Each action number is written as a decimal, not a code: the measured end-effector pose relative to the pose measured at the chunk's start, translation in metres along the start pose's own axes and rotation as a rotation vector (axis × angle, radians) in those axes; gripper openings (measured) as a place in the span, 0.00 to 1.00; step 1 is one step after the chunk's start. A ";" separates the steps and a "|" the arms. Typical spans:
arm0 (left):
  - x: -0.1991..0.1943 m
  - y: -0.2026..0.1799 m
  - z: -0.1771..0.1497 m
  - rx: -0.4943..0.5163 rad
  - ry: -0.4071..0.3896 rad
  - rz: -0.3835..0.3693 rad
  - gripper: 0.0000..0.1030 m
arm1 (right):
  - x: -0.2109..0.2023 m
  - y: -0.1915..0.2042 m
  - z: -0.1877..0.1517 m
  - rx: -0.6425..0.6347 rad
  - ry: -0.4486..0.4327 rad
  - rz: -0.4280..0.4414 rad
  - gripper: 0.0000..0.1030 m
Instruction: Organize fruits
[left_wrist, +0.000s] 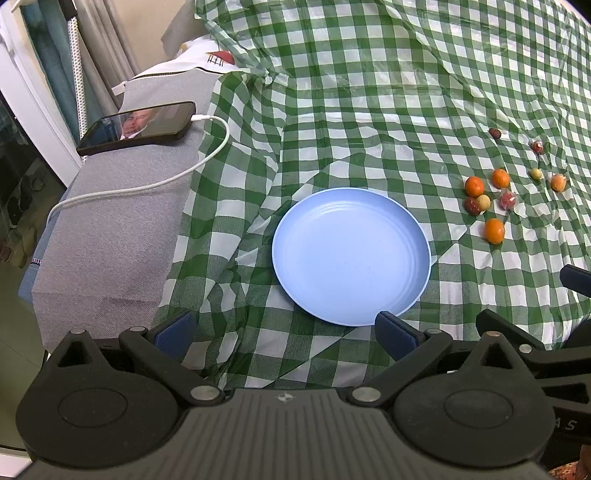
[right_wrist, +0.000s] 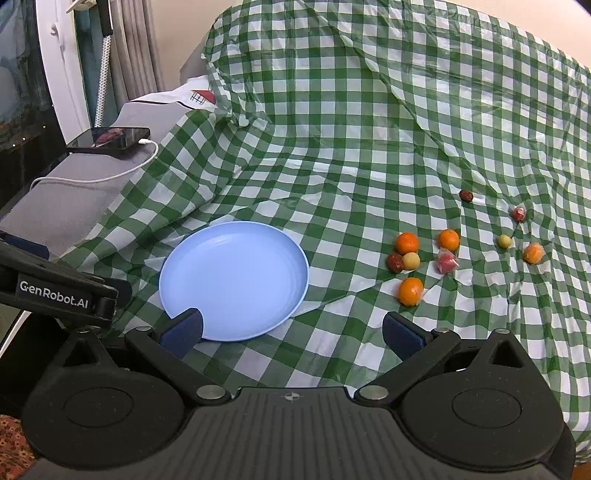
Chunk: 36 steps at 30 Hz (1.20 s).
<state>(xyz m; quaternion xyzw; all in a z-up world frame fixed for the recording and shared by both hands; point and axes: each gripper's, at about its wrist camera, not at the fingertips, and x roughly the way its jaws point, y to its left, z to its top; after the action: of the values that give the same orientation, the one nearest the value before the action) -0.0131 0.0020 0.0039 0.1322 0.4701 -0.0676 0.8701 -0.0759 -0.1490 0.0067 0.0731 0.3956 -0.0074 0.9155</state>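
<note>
Blue plate (right_wrist: 236, 258) sits empty mid-cloth, fruits (right_wrist: 410, 291) scattered toward the cloth's right edge, both our left gripper (left_wrist: 286, 330) and right gripper (right_wrist: 293, 328) spread wide holding nothing, so we'd straddle the nearest orange squarely, squeeze gently.

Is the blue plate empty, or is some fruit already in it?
Empty. The blue plate shows only bare surface; the fruits lie apart on the checked cloth.
</note>
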 end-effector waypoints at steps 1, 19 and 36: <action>0.001 0.000 0.000 0.000 0.003 0.000 1.00 | 0.000 0.000 0.000 0.001 -0.001 0.003 1.00; 0.008 -0.009 0.006 -0.005 0.038 0.001 1.00 | 0.010 -0.028 -0.004 0.135 -0.033 -0.035 1.00; 0.047 -0.067 0.046 0.045 0.037 -0.131 1.00 | 0.064 -0.129 -0.031 0.223 -0.055 -0.342 0.99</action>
<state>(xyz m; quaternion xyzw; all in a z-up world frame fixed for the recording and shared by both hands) 0.0336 -0.0750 -0.0221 0.1221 0.4922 -0.1323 0.8517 -0.0636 -0.2689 -0.0774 0.1054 0.3740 -0.2083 0.8976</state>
